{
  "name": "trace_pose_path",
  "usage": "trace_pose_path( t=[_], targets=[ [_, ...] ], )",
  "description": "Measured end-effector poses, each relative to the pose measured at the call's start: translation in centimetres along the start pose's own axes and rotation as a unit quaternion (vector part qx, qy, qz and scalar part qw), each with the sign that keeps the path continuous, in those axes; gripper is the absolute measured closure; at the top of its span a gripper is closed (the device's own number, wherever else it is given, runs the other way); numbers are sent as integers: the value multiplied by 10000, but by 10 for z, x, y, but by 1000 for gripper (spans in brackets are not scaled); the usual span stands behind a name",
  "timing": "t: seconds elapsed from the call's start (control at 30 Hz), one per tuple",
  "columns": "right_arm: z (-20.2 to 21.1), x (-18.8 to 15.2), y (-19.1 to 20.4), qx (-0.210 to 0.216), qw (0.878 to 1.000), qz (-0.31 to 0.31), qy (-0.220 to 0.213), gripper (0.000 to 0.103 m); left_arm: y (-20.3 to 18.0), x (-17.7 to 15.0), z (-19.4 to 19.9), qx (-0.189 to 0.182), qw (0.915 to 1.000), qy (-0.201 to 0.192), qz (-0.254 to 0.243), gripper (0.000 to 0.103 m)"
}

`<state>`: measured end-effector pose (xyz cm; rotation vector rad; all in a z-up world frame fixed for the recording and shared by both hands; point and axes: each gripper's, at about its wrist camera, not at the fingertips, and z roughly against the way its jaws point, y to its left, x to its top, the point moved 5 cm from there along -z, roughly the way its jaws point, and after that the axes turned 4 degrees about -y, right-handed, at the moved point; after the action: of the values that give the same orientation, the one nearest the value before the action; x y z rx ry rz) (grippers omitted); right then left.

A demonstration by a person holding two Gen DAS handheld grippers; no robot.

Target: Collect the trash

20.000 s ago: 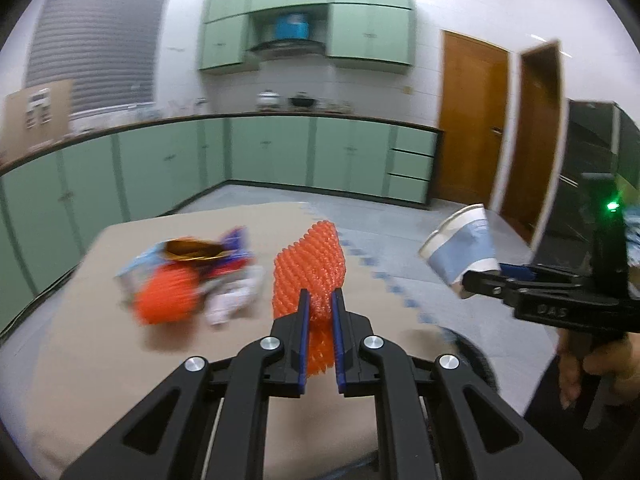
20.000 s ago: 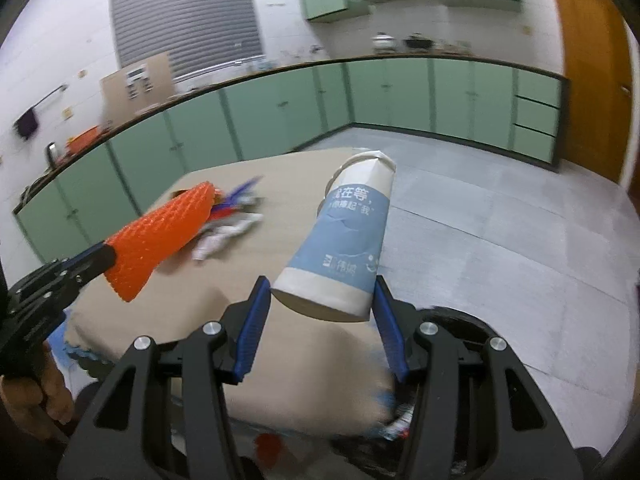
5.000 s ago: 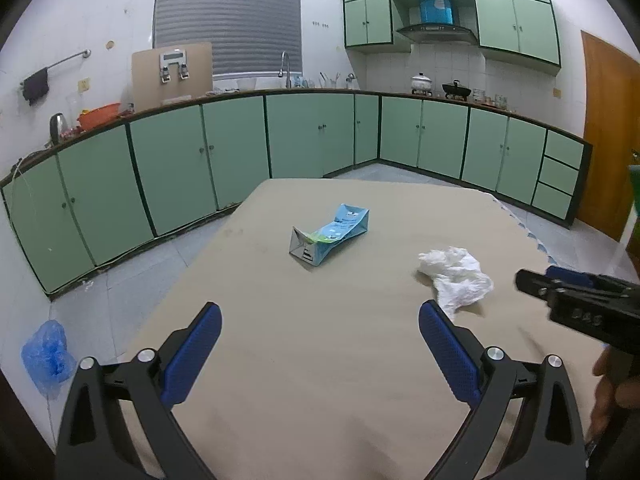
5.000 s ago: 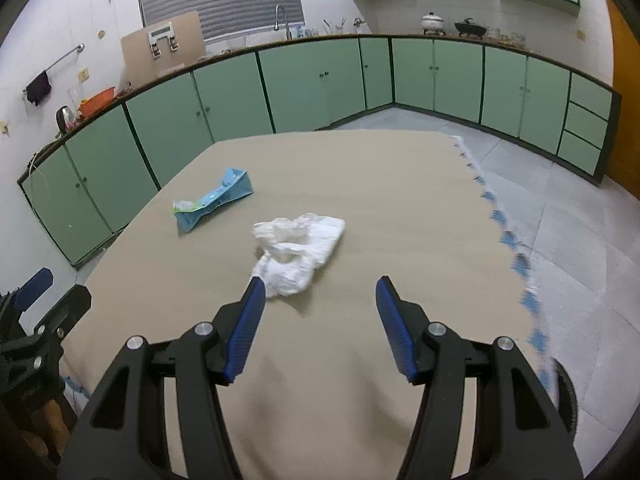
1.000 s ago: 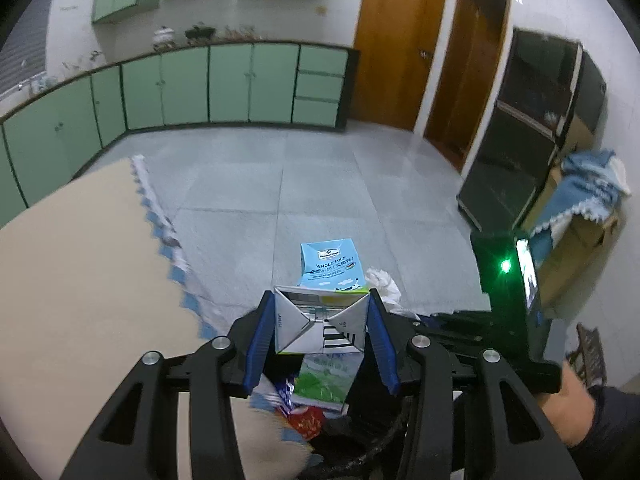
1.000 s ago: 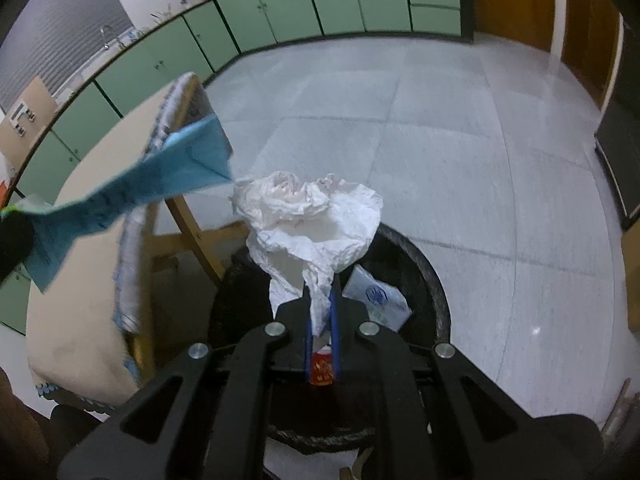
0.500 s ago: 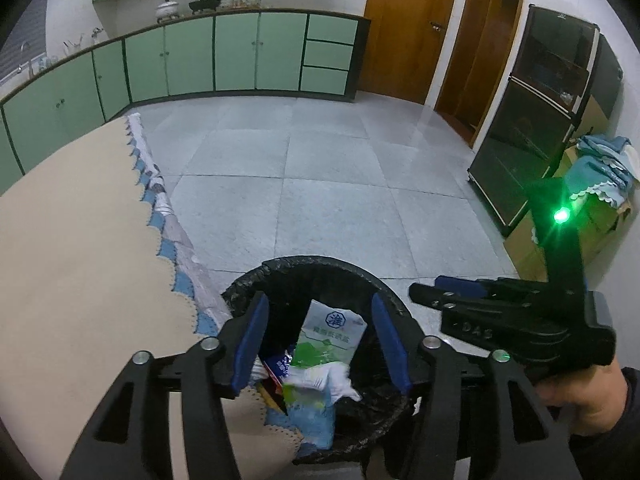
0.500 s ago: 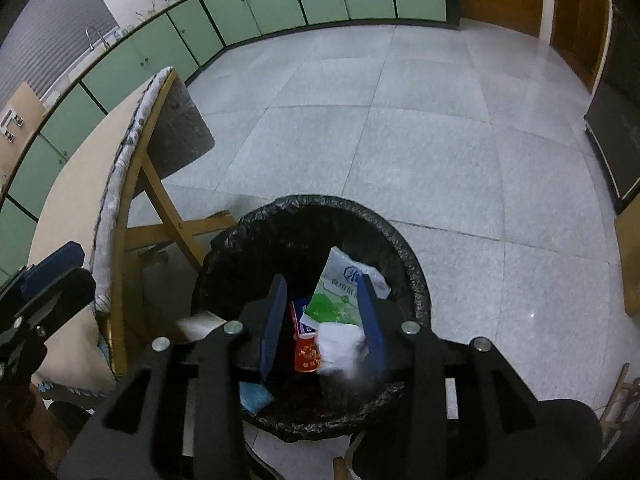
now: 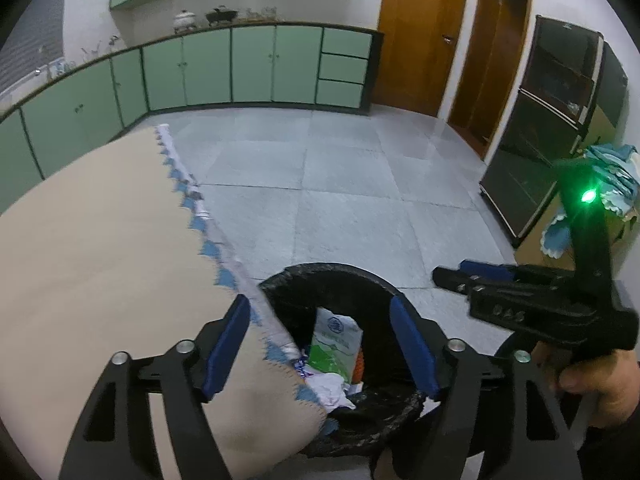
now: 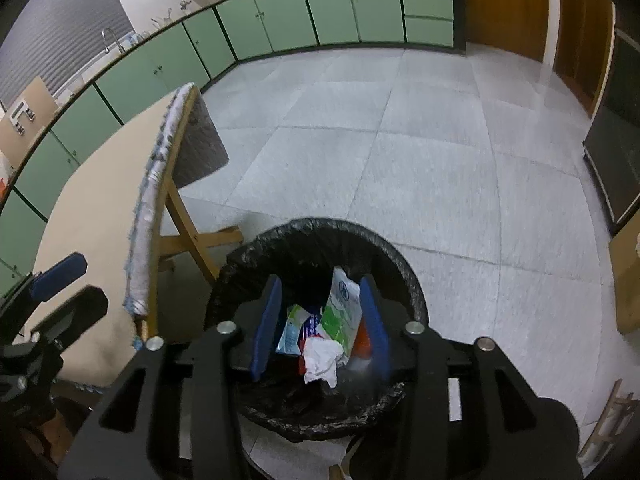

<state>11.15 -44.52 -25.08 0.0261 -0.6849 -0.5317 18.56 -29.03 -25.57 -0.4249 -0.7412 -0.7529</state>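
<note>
A black-lined trash bin (image 10: pixel 400 256) stands on the floor beside the table; it also shows in the left wrist view (image 9: pixel 332 276). Inside lie a green-and-white carton (image 10: pixel 342 312), a blue carton (image 10: pixel 290 336), a crumpled white tissue (image 10: pixel 320 360) and other wrappers. My right gripper (image 10: pixel 320 328) is open and empty, right above the bin. My left gripper (image 9: pixel 320 352) is open and empty, over the table's corner and the bin. The right gripper (image 9: pixel 476 276) also shows from the side in the left wrist view.
The table (image 9: pixel 100 240) with a beige cloth and blue scalloped edge lies to the left; its wooden legs (image 10: pixel 188 232) stand next to the bin. Green cabinets (image 9: pixel 240 68) line the far wall. A dark glass cabinet (image 9: pixel 560 128) is at the right.
Both grippers have let go: the carton and the tissue now lie in the bin. Since half a second ago both have lifted slightly and opened wider.
</note>
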Motion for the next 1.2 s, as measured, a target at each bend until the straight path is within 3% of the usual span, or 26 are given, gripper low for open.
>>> trace_pose_path(
  t=[0.07, 0.13, 0.33, 0.63, 0.93, 1.03, 1.07, 1.13, 1.2],
  targets=[
    [14, 7, 7, 4, 9999, 64, -140, 53, 6, 0, 8, 102, 9999, -43, 69, 24],
    [31, 13, 15, -72, 9992, 193, -331, 40, 13, 1, 23, 277, 9994, -177, 132, 17],
    [94, 34, 45, -282, 9916, 655, -1077, 14, 33, 5, 71, 699, 9955, -505, 383, 6],
    [171, 47, 82, -232, 9796, 1010, -1721, 6, 56, 14, 151, 1197, 9855, -980, 697, 6],
    [227, 49, 105, -238, 9701, 1120, -2138, 5, 66, 17, 227, 1820, 9685, -1409, 952, 6],
    [243, 47, 113, -590, 9631, 1183, -2343, 5, 66, 16, 248, 2149, 9604, -1497, 951, 6],
    [248, 46, 115, -882, 9577, 1230, -2446, 5, 66, 15, 254, 2257, 9575, -1527, 944, 6],
    [258, 42, 119, -1339, 9480, 1224, -2615, 5, 66, 16, 271, 2643, 9463, -1611, 929, 6],
    [266, 39, 120, -1462, 9434, 1146, -2749, 5, 65, 16, 286, 2912, 9366, -1704, 943, 6]
  ],
)
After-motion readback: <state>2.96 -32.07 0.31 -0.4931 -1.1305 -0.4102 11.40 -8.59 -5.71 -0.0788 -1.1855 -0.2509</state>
